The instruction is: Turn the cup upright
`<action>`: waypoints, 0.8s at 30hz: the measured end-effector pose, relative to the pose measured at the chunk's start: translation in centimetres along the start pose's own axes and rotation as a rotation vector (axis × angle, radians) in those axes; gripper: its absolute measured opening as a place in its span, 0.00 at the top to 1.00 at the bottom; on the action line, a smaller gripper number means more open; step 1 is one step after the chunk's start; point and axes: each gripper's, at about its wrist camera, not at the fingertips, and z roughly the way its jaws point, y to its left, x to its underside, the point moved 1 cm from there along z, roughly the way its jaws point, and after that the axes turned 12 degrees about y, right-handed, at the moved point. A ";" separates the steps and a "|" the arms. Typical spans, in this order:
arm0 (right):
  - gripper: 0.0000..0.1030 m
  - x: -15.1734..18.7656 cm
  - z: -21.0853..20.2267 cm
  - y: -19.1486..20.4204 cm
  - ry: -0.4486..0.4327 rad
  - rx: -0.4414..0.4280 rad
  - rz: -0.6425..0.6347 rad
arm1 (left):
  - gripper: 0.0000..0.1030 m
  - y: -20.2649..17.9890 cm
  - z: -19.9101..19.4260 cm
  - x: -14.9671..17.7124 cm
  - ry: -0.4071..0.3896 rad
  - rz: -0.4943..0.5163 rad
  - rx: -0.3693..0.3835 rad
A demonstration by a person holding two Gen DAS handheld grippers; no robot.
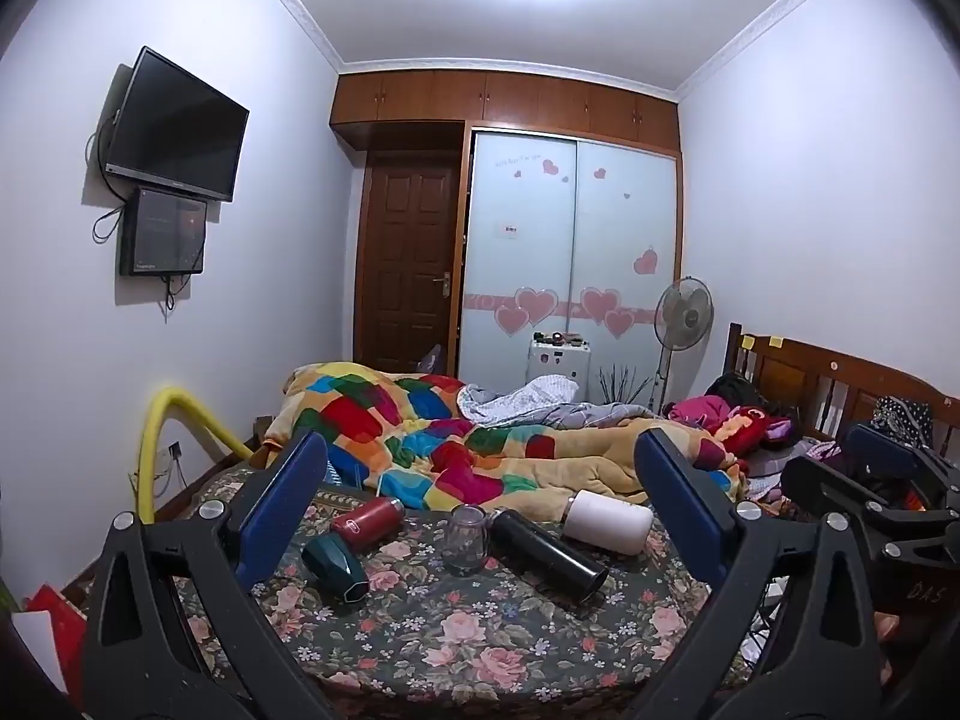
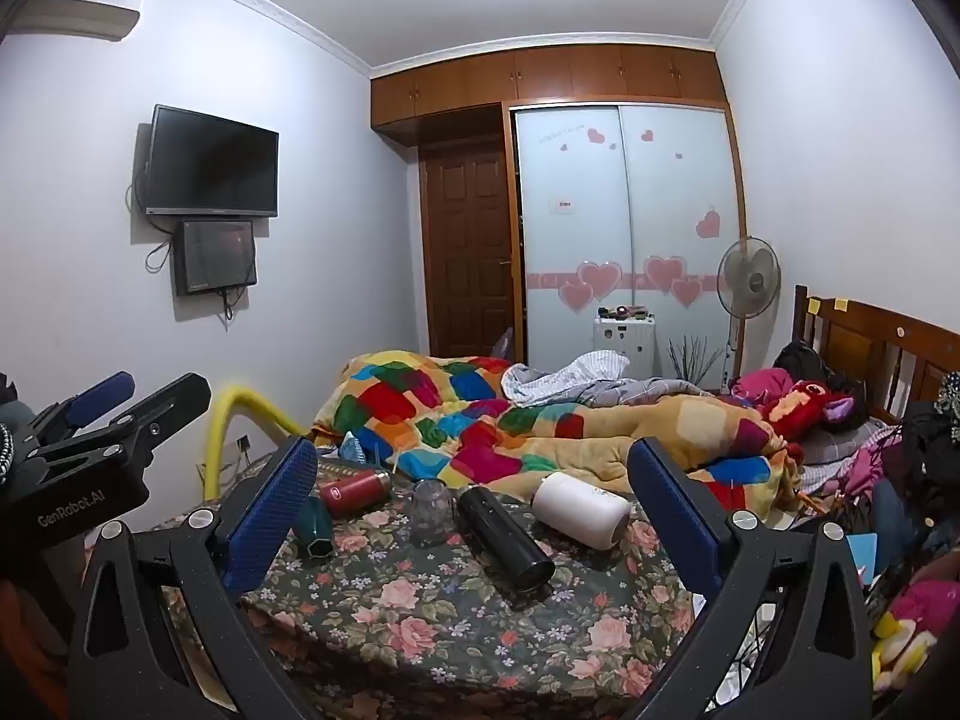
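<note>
Several cups lie on a floral-covered surface (image 1: 480,648). A dark green cup (image 1: 335,567), a red flask (image 1: 367,522), a black tumbler (image 1: 549,553) and a white cup (image 1: 607,522) lie on their sides. A clear glass cup (image 1: 465,540) stands mouth down. The right wrist view shows the same green cup (image 2: 315,527), red flask (image 2: 354,490), glass cup (image 2: 431,513), black tumbler (image 2: 504,537) and white cup (image 2: 579,510). My left gripper (image 1: 480,516) is open and empty, held back from the cups. My right gripper (image 2: 474,516) is open and empty too.
A bed with a patchwork blanket (image 1: 456,438) lies behind the surface. A yellow padded rail (image 1: 174,438) stands at the left. The right gripper (image 1: 888,480) shows at the left wrist view's right edge; the left gripper (image 2: 90,432) shows at the right wrist view's left. Clutter lies at the right (image 2: 900,600).
</note>
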 end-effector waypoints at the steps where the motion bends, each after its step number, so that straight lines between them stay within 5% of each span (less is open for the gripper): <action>1: 0.00 0.0 0.0 0.0 0.000 0.001 0.001 | 0.00 0.0 0.1 0.0 0.003 -0.001 -0.001; 24: 0.00 0.0 0.0 0.0 0.015 -0.003 0.002 | 0.00 0.5 0.2 0.6 0.003 -0.033 -0.009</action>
